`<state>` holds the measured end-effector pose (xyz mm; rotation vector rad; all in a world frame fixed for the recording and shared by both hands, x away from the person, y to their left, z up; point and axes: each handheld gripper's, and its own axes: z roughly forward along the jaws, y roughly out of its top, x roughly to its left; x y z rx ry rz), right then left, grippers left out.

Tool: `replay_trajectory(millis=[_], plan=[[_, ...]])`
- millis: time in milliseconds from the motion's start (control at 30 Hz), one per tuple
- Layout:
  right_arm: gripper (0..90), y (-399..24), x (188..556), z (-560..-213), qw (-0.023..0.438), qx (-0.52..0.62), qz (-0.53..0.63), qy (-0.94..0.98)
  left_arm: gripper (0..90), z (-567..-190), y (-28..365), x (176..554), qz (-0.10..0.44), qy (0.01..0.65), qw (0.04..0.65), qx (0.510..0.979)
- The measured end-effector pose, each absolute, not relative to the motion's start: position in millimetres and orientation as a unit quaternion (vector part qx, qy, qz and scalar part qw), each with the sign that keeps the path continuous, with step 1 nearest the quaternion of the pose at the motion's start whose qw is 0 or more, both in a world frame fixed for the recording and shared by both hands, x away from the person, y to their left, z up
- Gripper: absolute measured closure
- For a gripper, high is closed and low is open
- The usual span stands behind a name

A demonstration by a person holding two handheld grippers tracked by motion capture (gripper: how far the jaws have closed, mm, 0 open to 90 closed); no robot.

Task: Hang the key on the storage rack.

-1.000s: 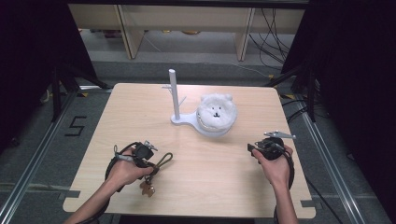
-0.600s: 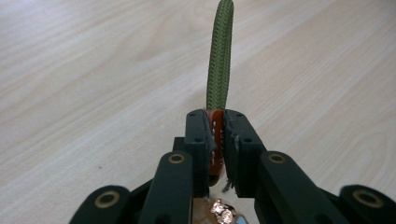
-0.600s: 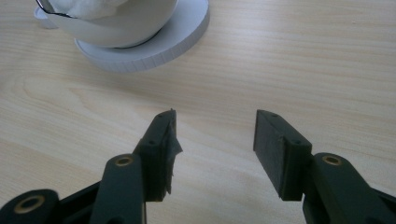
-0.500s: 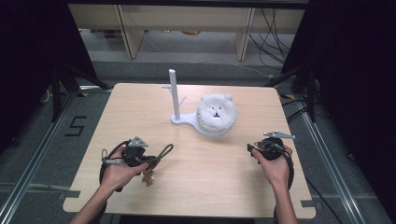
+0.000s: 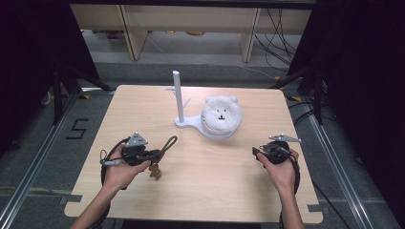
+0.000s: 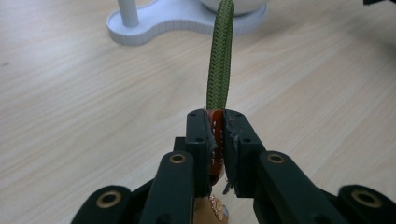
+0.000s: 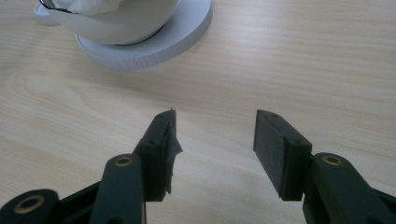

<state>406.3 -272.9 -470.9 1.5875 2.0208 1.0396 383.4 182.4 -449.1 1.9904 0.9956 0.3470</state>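
My left gripper (image 5: 155,155) is shut on a keychain: its jaws pinch an orange tab, and a green braided cord loop (image 6: 220,56) sticks out past them toward the white stand (image 5: 184,121). A small brown charm (image 5: 154,171) hangs below the gripper, just above the table. The stand has an upright post (image 5: 177,93) with small pegs and a round base that carries a white fluffy bear-faced plush (image 5: 221,114). At the right side of the table my right gripper (image 5: 258,152) is open and holds nothing, its jaws pointing toward the stand's round base (image 7: 154,44).
The light wooden table (image 5: 215,191) has bare surface between the two hands and in front of the stand. Shelving and cables lie on the floor beyond the far edge. Dark curtains flank both sides.
My left gripper has lifted and turned, carrying the keychain a little right and forward; the cord loop now points toward the stand. The right hand has stayed in place.
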Motion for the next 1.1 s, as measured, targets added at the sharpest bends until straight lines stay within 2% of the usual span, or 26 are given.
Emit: replay_trajectory(millis=[67, 567, 600, 867, 967, 1100], plan=[[50.3, -274, 406, -470, 0.182, 0.56, 0.362, 0.723, 80.5, -449, 182, 384, 0.142, 0.402, 0.451, 0.784], [50.3, -273, 404, -470, 0.197, 0.563, 0.362, 0.716, 80.4, -444, 183, 391, 0.179, 0.398, 0.505, 0.745], [50.3, -270, 403, -469, 0.183, 0.576, 0.366, 0.708, 80.4, -444, 183, 391, 0.179, 0.398, 0.505, 0.745], [50.3, -270, 403, -470, 0.185, 0.578, 0.366, 0.706, 80.4, -440, 186, 397, 0.204, 0.407, 0.511, 0.729], [50.3, -272, 404, -471, 0.2, 0.564, 0.363, 0.714, 80.4, -440, 187, 399, 0.207, 0.409, 0.513, 0.726], [50.3, -269, 404, -472, 0.194, 0.576, 0.371, 0.702, 80.4, -437, 187, 402, 0.219, 0.415, 0.516, 0.717]])
